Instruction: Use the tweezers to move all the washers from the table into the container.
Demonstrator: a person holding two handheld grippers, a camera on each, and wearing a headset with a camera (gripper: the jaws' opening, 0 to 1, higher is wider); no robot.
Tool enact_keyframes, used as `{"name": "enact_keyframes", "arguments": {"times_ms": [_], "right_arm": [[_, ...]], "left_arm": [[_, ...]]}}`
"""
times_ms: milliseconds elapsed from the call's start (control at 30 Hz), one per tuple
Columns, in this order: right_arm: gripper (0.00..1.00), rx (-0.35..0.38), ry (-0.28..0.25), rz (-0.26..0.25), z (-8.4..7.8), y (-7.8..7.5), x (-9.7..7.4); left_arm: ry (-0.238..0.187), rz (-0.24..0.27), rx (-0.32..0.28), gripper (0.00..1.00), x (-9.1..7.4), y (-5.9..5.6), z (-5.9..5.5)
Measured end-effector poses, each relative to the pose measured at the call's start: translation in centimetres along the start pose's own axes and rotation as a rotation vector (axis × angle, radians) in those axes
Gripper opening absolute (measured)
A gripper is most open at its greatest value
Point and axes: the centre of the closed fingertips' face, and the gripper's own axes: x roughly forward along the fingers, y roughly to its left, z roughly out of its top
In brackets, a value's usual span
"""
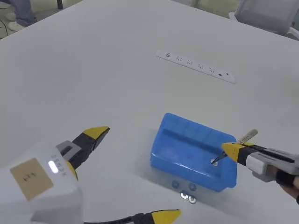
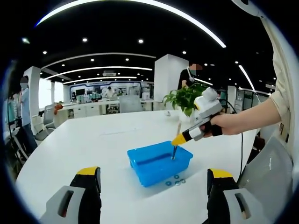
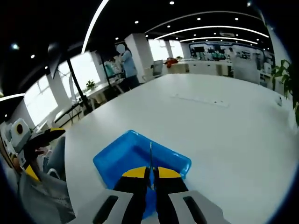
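container [image 1: 191,154] sits on worktop [image 1: 93,70]. washers [image 1: 187,193] lie on worktop just in front of it. tweezers [image 1: 218,158] tip inside container, right end, in right claw [image 1: 229,150]. left claw [image 1: 135,172] front-left, apart. power strip [image 1: 195,65] well behind container.

1. We see a broad, smooth white table [image 1: 93,70] stretching out under both claws and far beyond them.
2. A blue rectangular plastic container [image 1: 187,170] sits flat on it, directly beneath the tip of the right claw [image 1: 224,150] and just ahead of the left claw [image 1: 135,172].
3. We count a small cluster of flat round metal washers [image 1: 188,197] on the bare tabletop. They lie just beside the container's near wall, between the two claws.
4. A long, slim white power strip [image 1: 196,66] lies well beyond the right claw, past the container's far side.
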Motion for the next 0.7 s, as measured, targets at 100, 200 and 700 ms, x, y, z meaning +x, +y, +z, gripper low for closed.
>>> {"name": "enact_keyframes", "arguments": {"times_ms": [100,200,700], "right_arm": [[0.03,-0.007,0.010,-0.002,-0.24,-0.12,0.31],[0.03,-0.001,0.009,-0.006,-0.33,-0.23,0.46],[0.03,-0.028,0.003,-0.004,-0.59,-0.52,0.49]], "left_arm": [[-0.006,-0.001,-0.001,0.96,-0.04,-0.01,0.14],[0.003,-0.006,-0.003,0.96,-0.03,-0.10,0.00],[0.046,-0.010,-0.022,0.95,0.16,-0.08,-0.72]]}}
